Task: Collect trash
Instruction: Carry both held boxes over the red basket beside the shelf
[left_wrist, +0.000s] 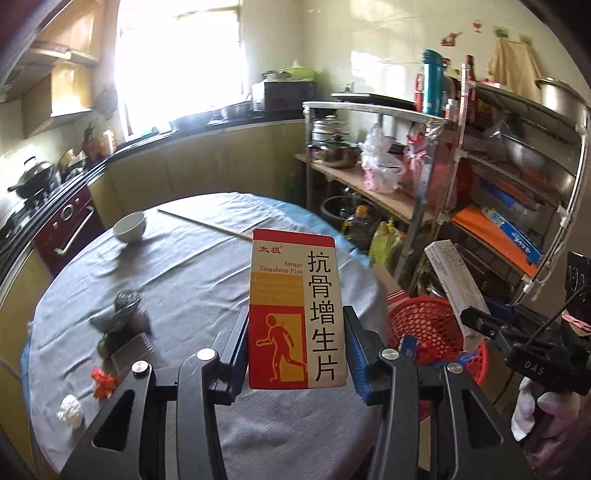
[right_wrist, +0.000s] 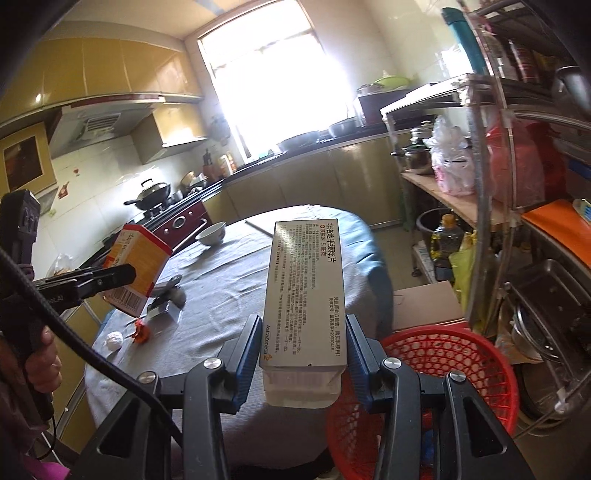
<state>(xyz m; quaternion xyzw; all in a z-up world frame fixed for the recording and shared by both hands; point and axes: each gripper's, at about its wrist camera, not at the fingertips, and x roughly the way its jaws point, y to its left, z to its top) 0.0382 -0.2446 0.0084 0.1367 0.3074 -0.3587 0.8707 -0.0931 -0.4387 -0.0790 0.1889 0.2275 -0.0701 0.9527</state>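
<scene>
My left gripper (left_wrist: 295, 332) is shut on a red, orange and cream medicine box (left_wrist: 297, 310), held upright above the grey-clothed round table (left_wrist: 207, 280). My right gripper (right_wrist: 303, 350) is shut on a long white medicine box (right_wrist: 306, 295) with small print. That white box (left_wrist: 454, 280) hangs tilted over the red mesh basket (left_wrist: 432, 328) beside the table's right edge. From the right wrist, the orange box (right_wrist: 136, 269) shows at the left and the basket (right_wrist: 443, 384) sits low right. On the cloth lie an orange-red wrapper (left_wrist: 103, 382), a white paper ball (left_wrist: 70, 410) and dark crumpled scraps (left_wrist: 122, 312).
A white bowl (left_wrist: 129, 227) and a thin stick (left_wrist: 207, 223) lie at the table's far side. A metal shelf rack (left_wrist: 517, 177) crowded with pots and bags stands right of the basket. A cardboard box (right_wrist: 424, 306) sits on the floor. Stove and counter run along the left.
</scene>
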